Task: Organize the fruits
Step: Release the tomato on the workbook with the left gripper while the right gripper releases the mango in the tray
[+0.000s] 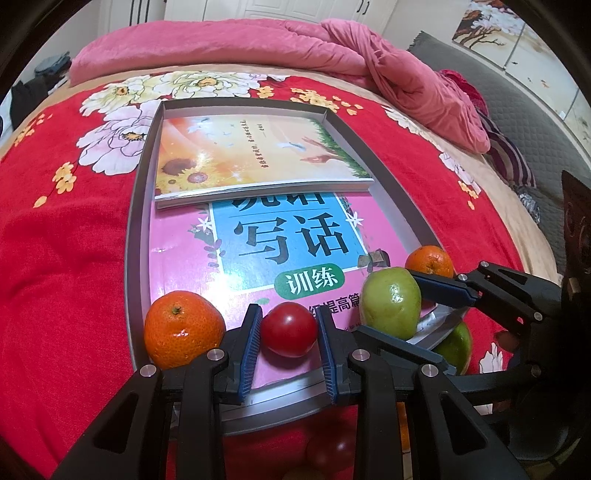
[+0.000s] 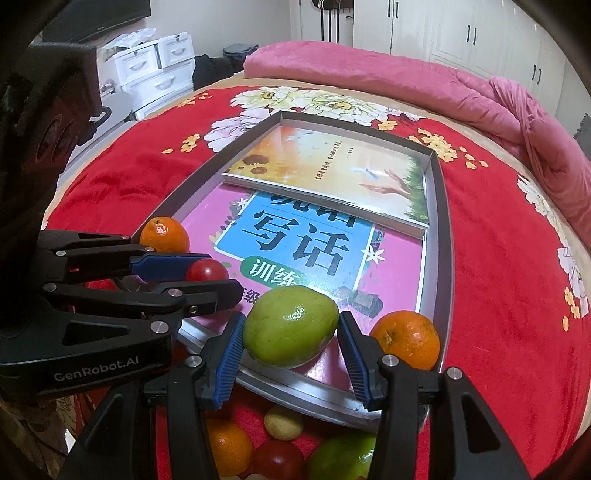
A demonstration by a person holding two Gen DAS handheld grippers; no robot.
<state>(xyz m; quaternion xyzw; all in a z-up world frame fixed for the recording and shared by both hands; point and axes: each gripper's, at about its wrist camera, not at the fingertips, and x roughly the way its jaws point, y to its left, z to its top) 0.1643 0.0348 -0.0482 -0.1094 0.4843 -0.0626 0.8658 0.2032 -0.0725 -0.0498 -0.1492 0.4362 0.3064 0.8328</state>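
1. Surface: a bed covered by a red floral bedspread (image 1: 66,258), with a rumpled pink quilt (image 1: 229,44) along its far edge.
2. Tray: a shallow grey tray (image 1: 135,206) lies on the bedspread and holds a pink workbook (image 1: 184,266) with a sunflower-cover book (image 1: 251,155) overlapping its far end.
3. Left gripper (image 1: 290,332): its blue pads are clamped on a red tomato (image 1: 290,328) over the tray's near end.
4. Right gripper (image 2: 291,334): its pads are closed against a green fruit (image 2: 291,326) above the tray's near rim.
5. Placed fruit: one orange (image 1: 183,328) sits in the near left corner of the tray, a second orange (image 2: 408,339) in the near right corner.
6. Remaining fruit: a heap of loose fruit (image 2: 280,448) lies on the bedspread just outside the near rim.
7. Room: white wardrobe doors (image 2: 461,33) stand behind the bed; a white drawer unit (image 2: 155,70) stands at its left side.
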